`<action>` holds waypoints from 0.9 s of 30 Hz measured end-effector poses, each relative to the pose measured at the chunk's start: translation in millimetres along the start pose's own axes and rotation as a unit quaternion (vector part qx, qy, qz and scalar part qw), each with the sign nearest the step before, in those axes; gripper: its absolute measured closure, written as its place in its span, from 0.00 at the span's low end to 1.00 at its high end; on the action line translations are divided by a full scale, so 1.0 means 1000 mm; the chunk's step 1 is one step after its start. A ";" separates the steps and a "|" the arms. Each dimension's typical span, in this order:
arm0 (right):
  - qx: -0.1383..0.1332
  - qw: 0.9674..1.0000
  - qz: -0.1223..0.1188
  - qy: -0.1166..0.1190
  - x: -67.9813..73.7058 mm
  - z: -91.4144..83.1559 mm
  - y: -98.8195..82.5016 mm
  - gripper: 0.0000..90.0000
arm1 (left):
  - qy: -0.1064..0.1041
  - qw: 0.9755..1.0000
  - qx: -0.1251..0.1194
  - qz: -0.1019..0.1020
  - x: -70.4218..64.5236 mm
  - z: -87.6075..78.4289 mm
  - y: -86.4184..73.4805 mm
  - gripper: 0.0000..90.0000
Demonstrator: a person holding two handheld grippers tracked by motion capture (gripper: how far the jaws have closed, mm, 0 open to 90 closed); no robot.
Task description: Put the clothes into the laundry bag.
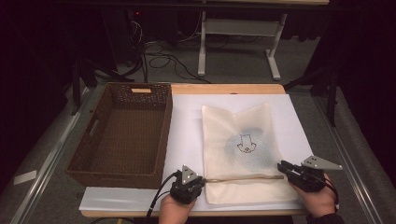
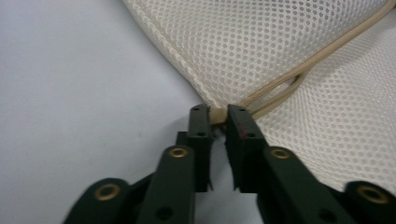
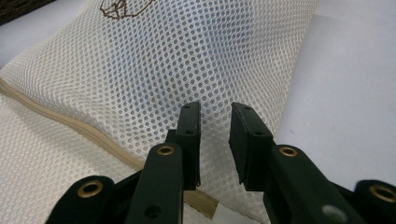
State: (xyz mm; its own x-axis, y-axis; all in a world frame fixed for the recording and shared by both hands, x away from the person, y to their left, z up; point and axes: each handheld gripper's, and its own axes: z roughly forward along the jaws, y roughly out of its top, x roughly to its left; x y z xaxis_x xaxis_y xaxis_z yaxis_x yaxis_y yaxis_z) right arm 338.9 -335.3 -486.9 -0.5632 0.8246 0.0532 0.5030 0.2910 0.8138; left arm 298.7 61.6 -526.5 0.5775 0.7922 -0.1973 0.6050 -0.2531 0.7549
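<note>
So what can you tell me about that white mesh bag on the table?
The mesh bag is cream-white netting with fine holes, lying flat on a white mat right of the wicker basket. A small brown outline drawing sits mid-bag over a bluish shade. A tan zipper crosses its near end. The left gripper pinches its tan edge; the right gripper rests on the mesh.

Each black tool [image 1: 204, 180] has brass-ringed screws, a grey three-cornered top plate and black cable.
</note>
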 end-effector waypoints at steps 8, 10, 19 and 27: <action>-0.002 1.000 0.001 -0.002 -0.001 -0.001 0.000 0.83 | 0.016 1.000 -0.009 0.012 -0.001 -0.008 0.003 1.00; -0.002 1.000 0.002 -0.002 -0.001 -0.001 0.000 0.83 | 0.018 1.000 -0.015 0.011 -0.001 -0.008 0.003 1.00; 0.003 1.000 0.004 -0.001 0.001 0.001 0.000 0.83 | 0.004 1.000 -0.025 -0.006 -0.001 0.001 0.004 0.78; 0.001 1.000 -0.003 0.001 0.001 0.002 0.000 0.83 | -0.012 1.000 -0.009 -0.013 -0.001 0.006 0.004 0.74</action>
State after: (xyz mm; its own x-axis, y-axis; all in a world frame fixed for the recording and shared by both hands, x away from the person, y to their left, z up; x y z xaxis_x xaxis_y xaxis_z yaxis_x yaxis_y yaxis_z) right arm 339.1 -333.5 -487.9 -0.5669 0.8223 0.0502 0.5012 0.2959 0.8132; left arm 304.1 56.1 -527.2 0.5747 0.7848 -0.2319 0.6108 -0.2228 0.7598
